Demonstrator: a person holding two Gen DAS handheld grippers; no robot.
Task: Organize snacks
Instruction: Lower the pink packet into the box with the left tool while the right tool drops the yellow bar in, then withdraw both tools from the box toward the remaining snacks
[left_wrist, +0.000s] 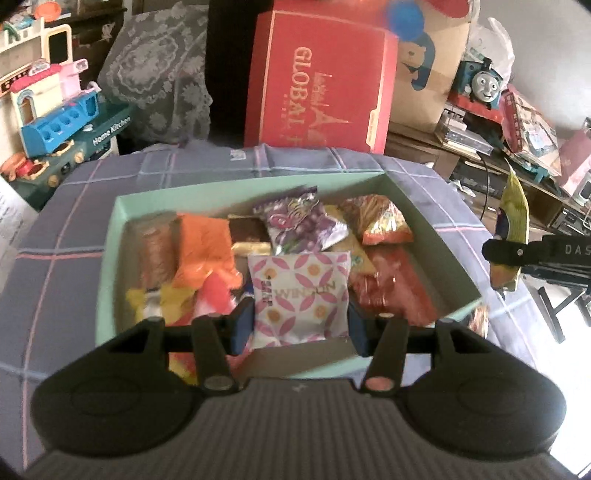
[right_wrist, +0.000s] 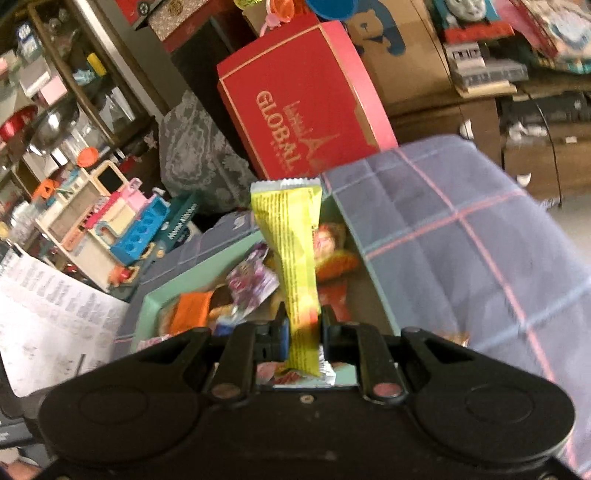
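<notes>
A mint-green box (left_wrist: 236, 189) on the checked cloth holds several snack packets. My left gripper (left_wrist: 300, 325) is over the box's near end, its jaws on either side of a white and pink patterned packet (left_wrist: 301, 291). It is wide apart, and I cannot tell whether it grips the packet. My right gripper (right_wrist: 303, 332) is shut on a long yellow snack bar (right_wrist: 291, 254) and holds it upright above the box (right_wrist: 162, 291). It also shows at the right of the left wrist view (left_wrist: 511, 240), beyond the box's right wall.
A purple packet (left_wrist: 299, 221), an orange packet (left_wrist: 203, 247) and red packets (left_wrist: 399, 288) lie in the box. A red carton (left_wrist: 317, 85) stands behind the table. Toys (left_wrist: 55, 118) crowd the left, shelves and a train toy (left_wrist: 484, 81) the right. The checked cloth (right_wrist: 461, 236) extends right of the box.
</notes>
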